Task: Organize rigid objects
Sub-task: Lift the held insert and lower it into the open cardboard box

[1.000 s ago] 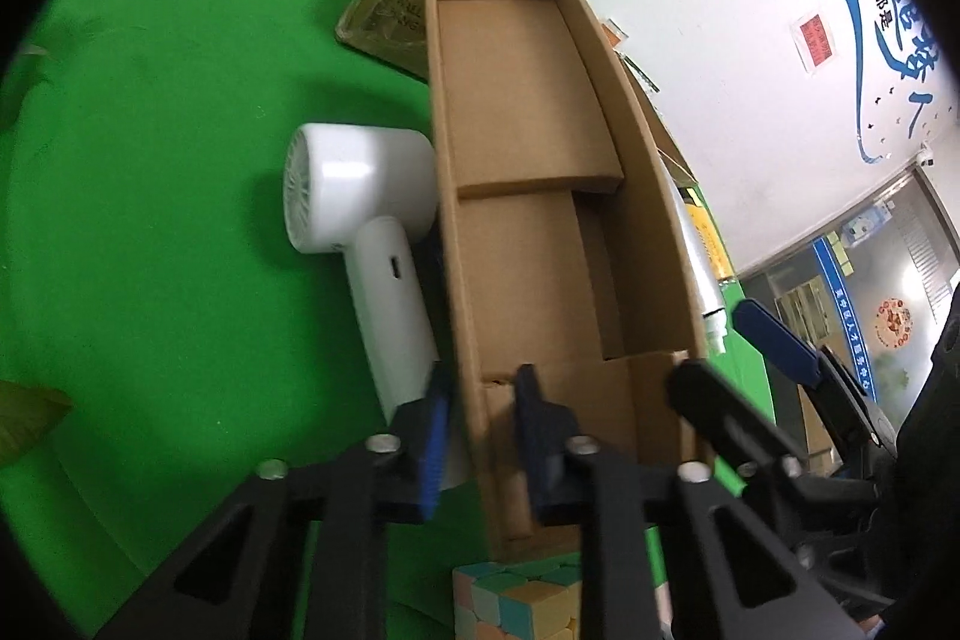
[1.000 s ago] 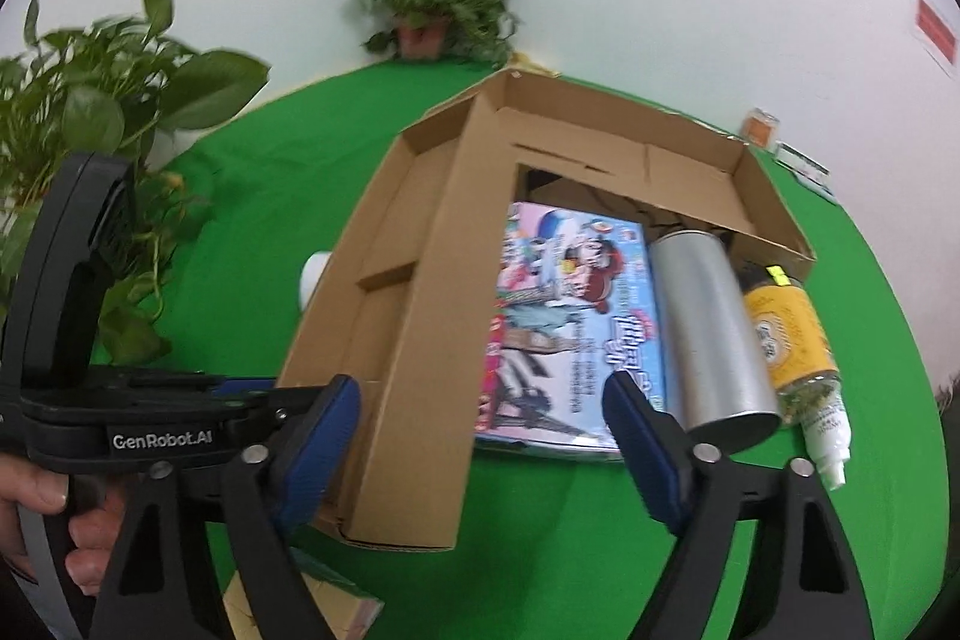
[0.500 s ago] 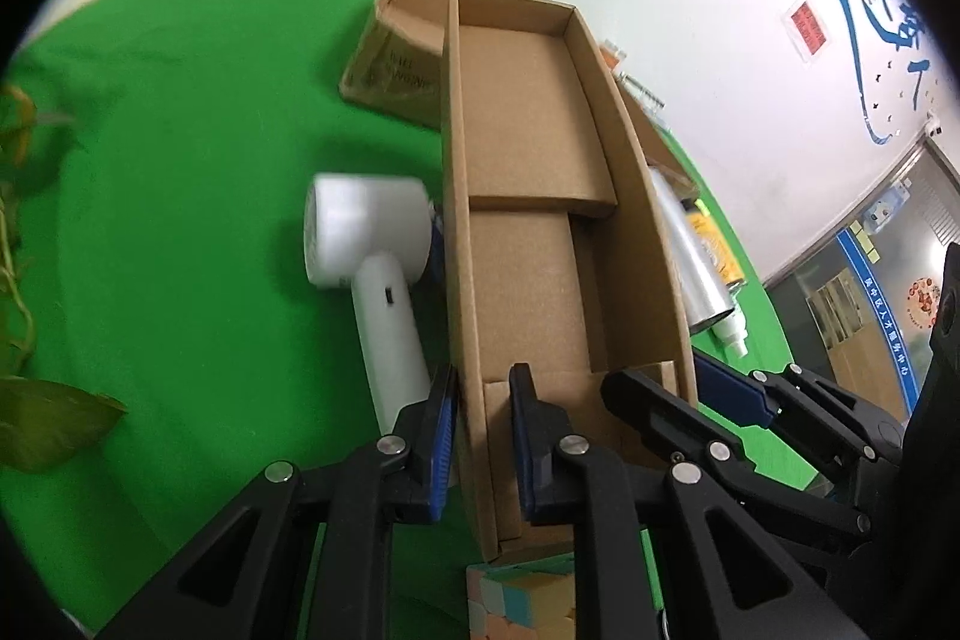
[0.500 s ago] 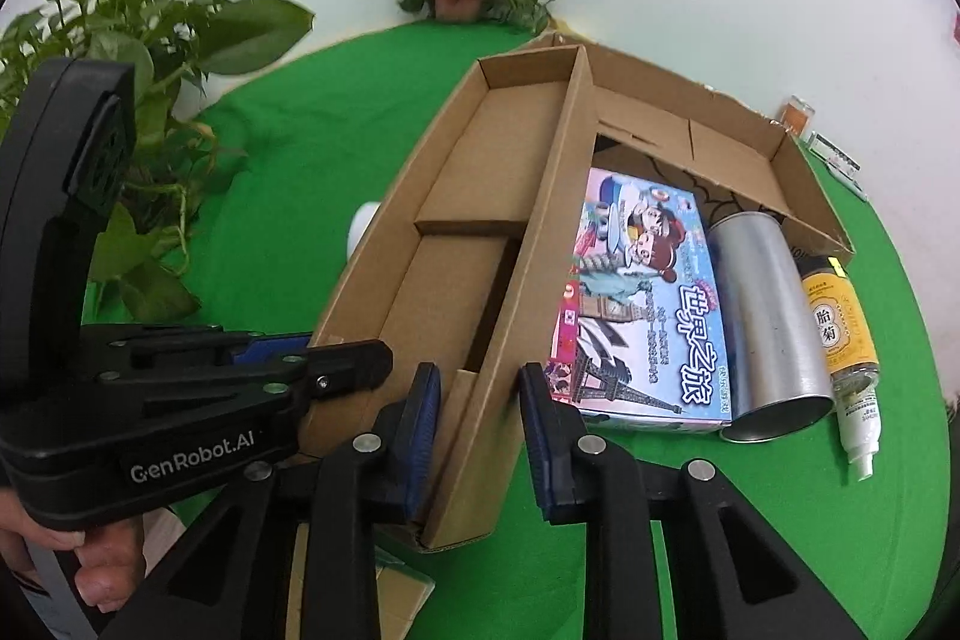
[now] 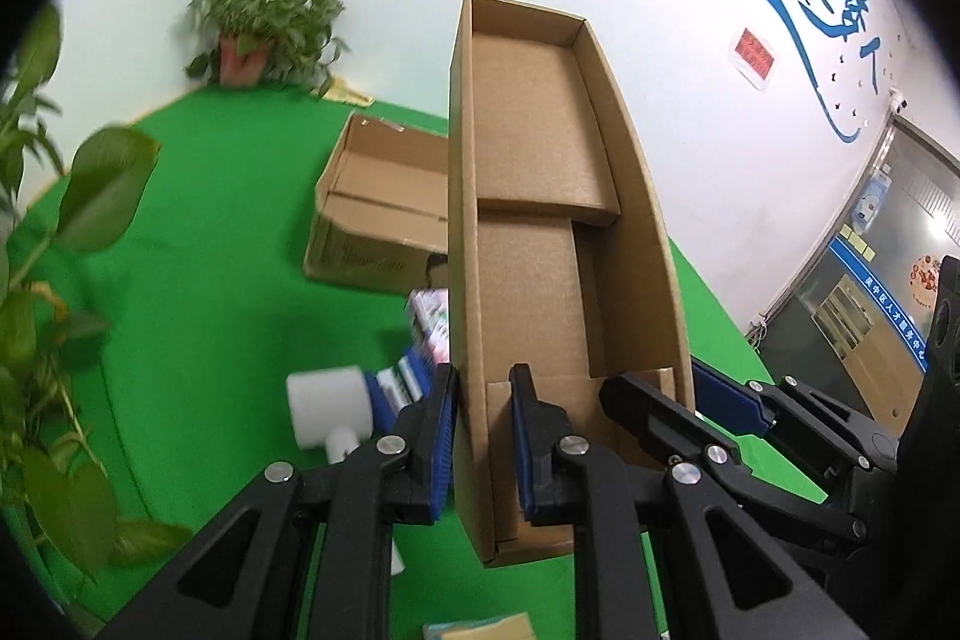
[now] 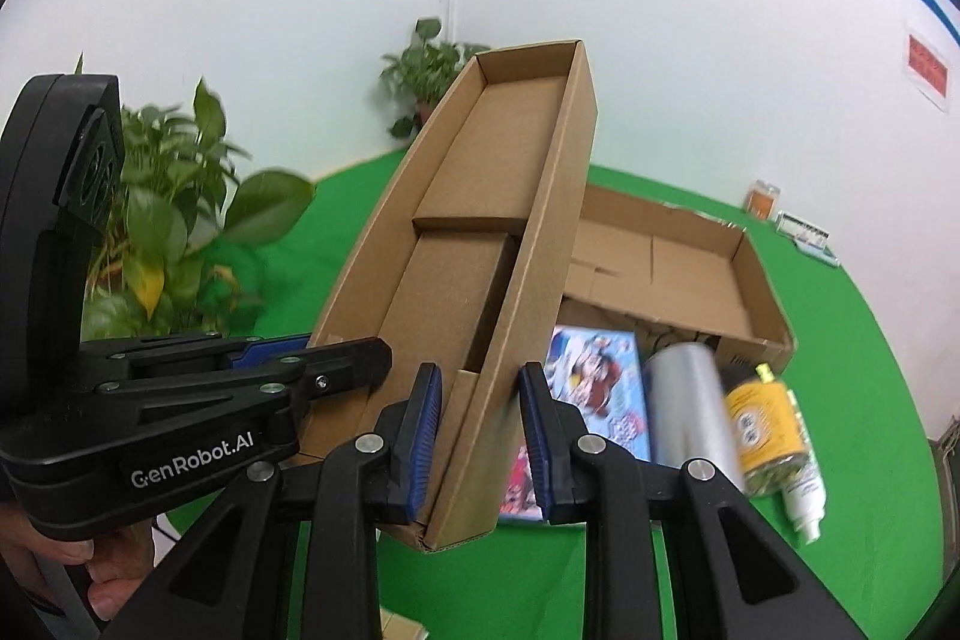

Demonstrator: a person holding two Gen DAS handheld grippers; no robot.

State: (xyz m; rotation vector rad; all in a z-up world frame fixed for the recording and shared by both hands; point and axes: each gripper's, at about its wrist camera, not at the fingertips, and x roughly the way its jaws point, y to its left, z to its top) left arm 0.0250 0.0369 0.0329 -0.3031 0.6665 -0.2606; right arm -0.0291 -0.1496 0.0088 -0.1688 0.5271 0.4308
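Note:
Both grippers hold a shallow cardboard box lid [image 5: 540,244], lifted off the green table and tilted up. My left gripper [image 5: 483,436] is shut on the lid's left wall. My right gripper [image 6: 480,436] is shut on the lid's right wall [image 6: 528,280]. The right gripper also shows in the left wrist view [image 5: 678,400]. Below lie a white hair dryer [image 5: 327,409], a colourful picture box [image 6: 594,370], a silver can [image 6: 687,400] and a yellow bottle [image 6: 768,436].
An open cardboard box [image 6: 690,268] sits on the green table [image 5: 210,250] behind the items; it also shows in the left wrist view [image 5: 384,208]. Potted plants [image 5: 264,22] stand at the back and the left [image 6: 180,220]. A cube toy [image 5: 480,628] lies near the front edge.
My right gripper has closed on the lid's right wall. Both grippers have lifted the lid up off the table and tilted it, uncovering the items below.

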